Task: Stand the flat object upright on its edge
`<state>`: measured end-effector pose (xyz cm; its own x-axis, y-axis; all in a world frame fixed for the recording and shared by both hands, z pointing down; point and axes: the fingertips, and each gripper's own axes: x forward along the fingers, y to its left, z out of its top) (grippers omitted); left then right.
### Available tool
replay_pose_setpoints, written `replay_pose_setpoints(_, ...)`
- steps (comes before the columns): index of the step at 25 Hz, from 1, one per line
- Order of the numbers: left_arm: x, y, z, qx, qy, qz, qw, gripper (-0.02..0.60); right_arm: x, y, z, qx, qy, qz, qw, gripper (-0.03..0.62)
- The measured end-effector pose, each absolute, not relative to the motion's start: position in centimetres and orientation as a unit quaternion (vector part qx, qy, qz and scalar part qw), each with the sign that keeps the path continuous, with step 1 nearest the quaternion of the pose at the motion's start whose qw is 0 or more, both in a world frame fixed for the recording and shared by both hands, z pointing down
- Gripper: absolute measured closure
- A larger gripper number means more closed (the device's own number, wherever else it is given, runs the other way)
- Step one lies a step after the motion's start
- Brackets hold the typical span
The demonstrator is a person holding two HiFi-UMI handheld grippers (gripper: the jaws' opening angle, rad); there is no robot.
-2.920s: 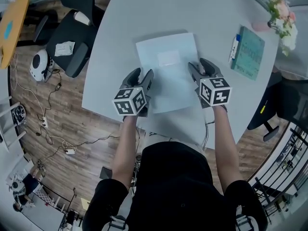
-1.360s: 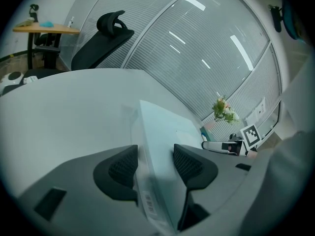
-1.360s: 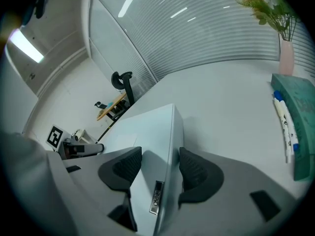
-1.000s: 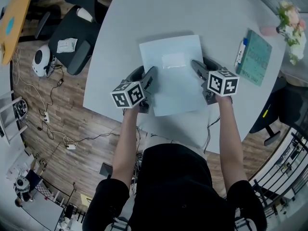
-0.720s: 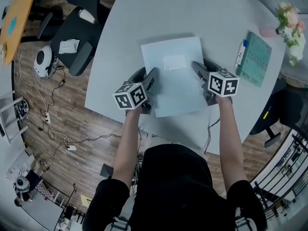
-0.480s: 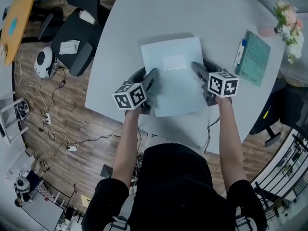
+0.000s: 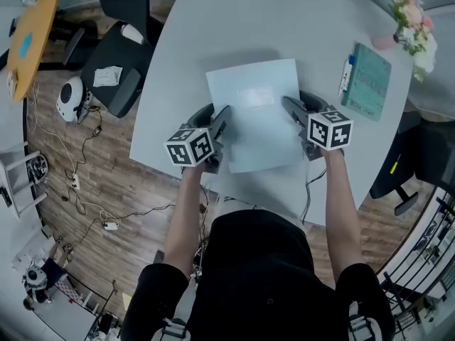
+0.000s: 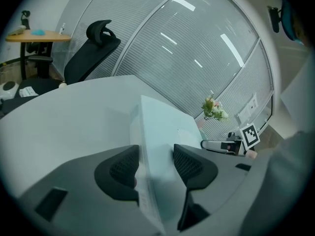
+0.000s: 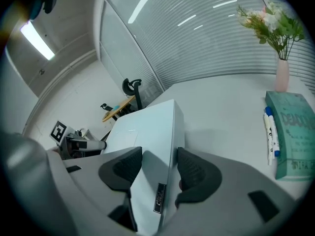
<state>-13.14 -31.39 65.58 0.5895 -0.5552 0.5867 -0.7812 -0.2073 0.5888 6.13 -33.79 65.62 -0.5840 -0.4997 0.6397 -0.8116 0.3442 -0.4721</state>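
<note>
A flat pale-blue box [image 7: 256,112] with a faint label hangs just above the grey table [image 7: 213,27], casting a shadow past its far edge. My left gripper [image 7: 217,117] is shut on its left edge and my right gripper [image 7: 293,106] on its right edge. In the left gripper view the box's edge [image 8: 147,132] runs between the dark pads [image 8: 120,168] of that gripper [image 8: 155,157]. In the right gripper view the box [image 9: 147,132] sits likewise in the right gripper [image 9: 160,164], one pad over its top face and one outside its edge.
A teal book [image 7: 365,79] with a pen [image 7: 346,69] beside it lies at the right of the table, and a vase of flowers [image 7: 412,30] stands beyond it. Black office chairs [image 7: 117,62] stand on the wooden floor to the left. The table's near edge [image 7: 270,197] is close behind the grippers.
Both grippers have moved from the box's near corners forward along its sides and closed on its edges. The box has lifted slightly off the table; its shadow has grown.
</note>
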Motion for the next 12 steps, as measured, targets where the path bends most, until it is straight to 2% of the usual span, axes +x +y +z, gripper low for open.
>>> replay_pose_setpoints(12,-12.4,-26.9,61.6,0.778,-0.441,0.147,0.423,0.356,6.6,-29.3,61.1,0.408,-0.822,0.342,0.204,0.356)
